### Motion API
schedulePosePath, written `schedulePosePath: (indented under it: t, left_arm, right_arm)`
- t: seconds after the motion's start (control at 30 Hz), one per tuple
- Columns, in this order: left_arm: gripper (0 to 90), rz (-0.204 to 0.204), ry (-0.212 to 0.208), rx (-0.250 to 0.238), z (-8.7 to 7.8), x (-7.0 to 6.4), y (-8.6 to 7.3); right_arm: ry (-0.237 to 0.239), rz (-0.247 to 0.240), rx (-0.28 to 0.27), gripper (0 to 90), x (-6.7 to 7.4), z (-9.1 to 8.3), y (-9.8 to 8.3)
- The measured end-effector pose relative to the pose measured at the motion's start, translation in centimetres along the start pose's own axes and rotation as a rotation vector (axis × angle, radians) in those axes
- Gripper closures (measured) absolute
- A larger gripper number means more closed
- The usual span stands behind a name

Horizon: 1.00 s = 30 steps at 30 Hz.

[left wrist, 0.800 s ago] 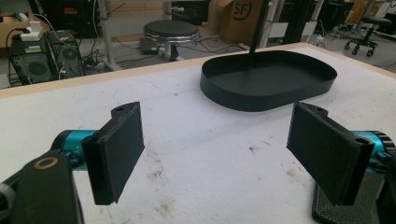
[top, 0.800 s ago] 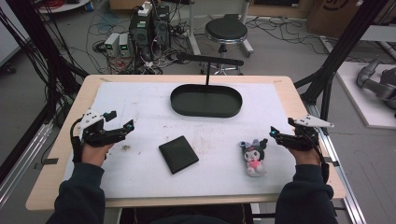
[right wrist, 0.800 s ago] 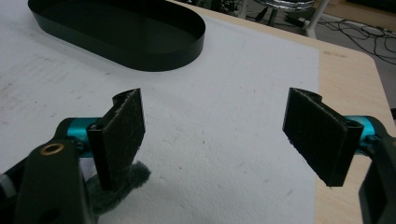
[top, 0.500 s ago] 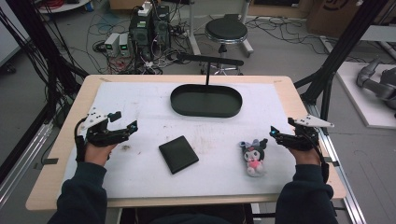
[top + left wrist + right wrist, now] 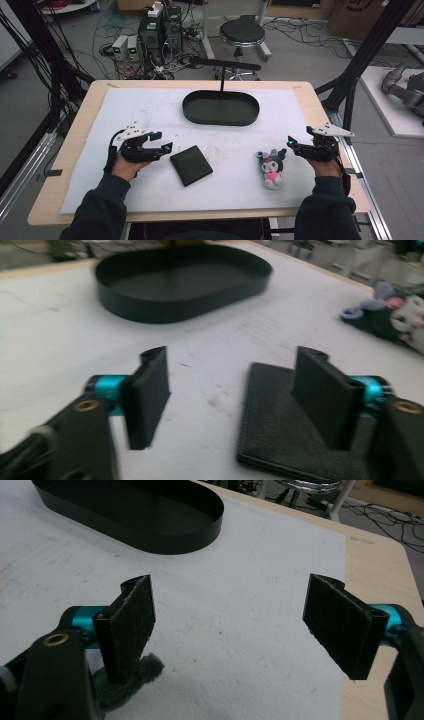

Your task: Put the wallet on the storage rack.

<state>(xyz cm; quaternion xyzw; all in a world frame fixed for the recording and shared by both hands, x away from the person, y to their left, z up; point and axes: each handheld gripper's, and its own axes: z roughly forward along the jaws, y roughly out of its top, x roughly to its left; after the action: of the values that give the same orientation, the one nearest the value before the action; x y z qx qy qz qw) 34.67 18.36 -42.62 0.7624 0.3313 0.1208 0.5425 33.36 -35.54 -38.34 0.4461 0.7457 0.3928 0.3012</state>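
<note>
A flat black square wallet [image 5: 190, 164] lies on the white mat near the front middle. My left gripper [image 5: 161, 142] hovers open just left of it; in the left gripper view the wallet [image 5: 285, 425] sits under the right jaw, nothing between the jaws [image 5: 232, 392]. A small plush doll [image 5: 271, 166] with black ears and a pink body lies at the front right. My right gripper [image 5: 295, 145] stands open just right of the doll; a grey bit of the plush [image 5: 135, 672] peeks beside its left jaw. The black oval tray [image 5: 221, 108] sits empty at the back middle.
The white mat [image 5: 150, 107] covers most of the wooden table [image 5: 320, 107]. A black stand [image 5: 223, 64] rises behind the tray. Beyond the table are a stool [image 5: 242, 35], cables and electronics on the floor.
My left gripper has moved right, toward the wallet. The right gripper, doll, wallet and tray have stayed put.
</note>
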Motion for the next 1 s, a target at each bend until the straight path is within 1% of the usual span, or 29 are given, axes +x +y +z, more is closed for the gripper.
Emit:
schedulePosePath:
  t: [0.03, 0.07, 0.1, 0.13, 0.17, 0.23, 0.27, 0.3, 0.33, 0.4, 0.47, 0.5, 0.53, 0.57, 0.63, 0.67, 0.73, 0.77, 0.8, 0.83, 0.87, 0.9, 0.93, 0.97, 1.0]
  left_arm:
    - [41.5, 0.005, -0.007, 0.016, 0.3, -0.1, -0.1]
    - [42.9, 0.005, -0.007, 0.016, 0.3, -0.1, -0.1]
    - [44.4, 0.011, -0.012, 0.051, 0.8, -0.2, -0.3]
    - [45.3, 0.011, -0.012, 0.051, 0.8, -0.2, -0.3]
    - [45.5, 0.006, -0.013, 0.067, 1.1, -0.2, -0.4]
    - [46.8, 0.001, -0.031, 0.102, 1.7, -0.2, -0.7]
    - [46.8, 0.010, -0.037, 0.139, 2.2, -0.4, -0.9]
    - [46.4, 0.010, -0.037, 0.139, 2.2, -0.4, -0.9]
    - [45.7, 0.008, -0.033, 0.161, 2.8, -0.5, -1.0]
    - [45.6, 0.010, -0.039, 0.198, 3.3, -0.4, -1.1]
    - [45.7, 0.038, -0.045, 0.243, 3.8, -0.7, -1.0]
    - [48.0, 0.038, -0.045, 0.243, 3.8, -0.7, -1.0]
    - [51.5, 0.039, -0.072, 0.248, 3.9, -0.7, -1.0]
    - [57.8, 0.037, -0.074, 0.249, 3.9, -0.7, -1.0]
    - [58.5, 0.013, -0.074, 0.250, 3.9, -0.6, -1.0]
    - [59.7, 0.013, -0.074, 0.250, 3.9, -0.6, -1.0]
    - [66.3, -0.016, -0.056, 0.244, 3.8, -0.4, -1.0]
    - [69.1, -0.016, -0.056, 0.244, 3.8, -0.4, -1.0]
    - [69.1, -0.013, -0.045, 0.237, 3.7, -0.4, -1.0]
    - [79.8, 0.002, -0.030, 0.238, 3.6, -0.4, -0.9]
    - [79.8, 0.013, -0.024, 0.241, 3.5, -0.4, -0.8]
    - [81.9, 0.015, -0.021, 0.240, 3.4, -0.5, -0.8]
    - [90.0, 0.010, -0.018, 0.234, 3.2, -0.4, -0.7]
    - [90.0, -0.004, -0.032, 0.223, 3.1, -0.4, -0.6]
    - [90.0, -0.004, -0.032, 0.223, 3.1, -0.4, -0.6]
  right_arm:
    - [0.000, -0.002, 0.002, 21.3, 0.1, 0.1, 0.0]
    - [0.000, -0.006, 0.004, 21.3, 0.2, 0.1, 0.0]
    - [0.001, -0.009, 0.005, 21.4, 0.3, 0.1, 0.0]
    - [0.002, -0.012, 0.006, 21.4, 0.3, 0.2, 0.1]
    - [0.000, -0.014, 0.008, 21.4, 0.4, 0.2, 0.1]
    - [0.001, -0.017, 0.008, 21.3, 0.4, 0.1, 0.1]
    - [0.000, -0.017, 0.006, 21.3, 0.4, 0.1, 0.1]
    - [0.000, -0.018, 0.006, 21.4, 0.4, 0.1, 0.1]
    - [0.000, -0.016, 0.006, 21.4, 0.4, 0.1, 0.0]
    - [0.000, -0.019, 0.004, 21.4, 0.4, 0.0, 0.0]
    - [-0.005, -0.017, 0.005, 21.4, 0.3, -0.2, -0.1]
    - [-0.005, -0.017, 0.005, 21.4, 0.3, -0.2, -0.1]
    - [-0.008, -0.013, 0.003, 21.4, 0.2, -0.3, -0.2]
    - [-0.009, -0.010, 0.003, 21.4, 0.2, -0.4, -0.2]
    - [-0.011, -0.012, 0.001, 21.4, 0.1, -0.4, -0.2]
    - [-0.011, -0.011, 0.001, 21.4, 0.2, -0.4, -0.2]
    - [-0.011, -0.014, 0.006, 21.4, 0.2, -0.4, -0.2]
    - [-0.011, -0.014, 0.006, 21.4, 0.2, -0.4, -0.2]
    - [-0.010, -0.016, 0.005, 21.4, 0.2, -0.3, -0.2]
    - [-0.015, -0.013, 0.006, 21.4, 0.3, -0.3, -0.2]
    - [-0.015, -0.013, 0.006, 21.4, 0.3, -0.3, -0.2]
    - [-0.017, -0.010, 0.004, 21.4, 0.3, -0.4, -0.2]
    - [-0.018, -0.005, 0.003, 21.4, 0.2, -0.4, -0.2]
    - [-0.018, -0.006, 0.004, 21.5, 0.2, -0.4, -0.2]
    - [-0.018, -0.006, 0.004, 21.5, 0.2, -0.4, -0.2]
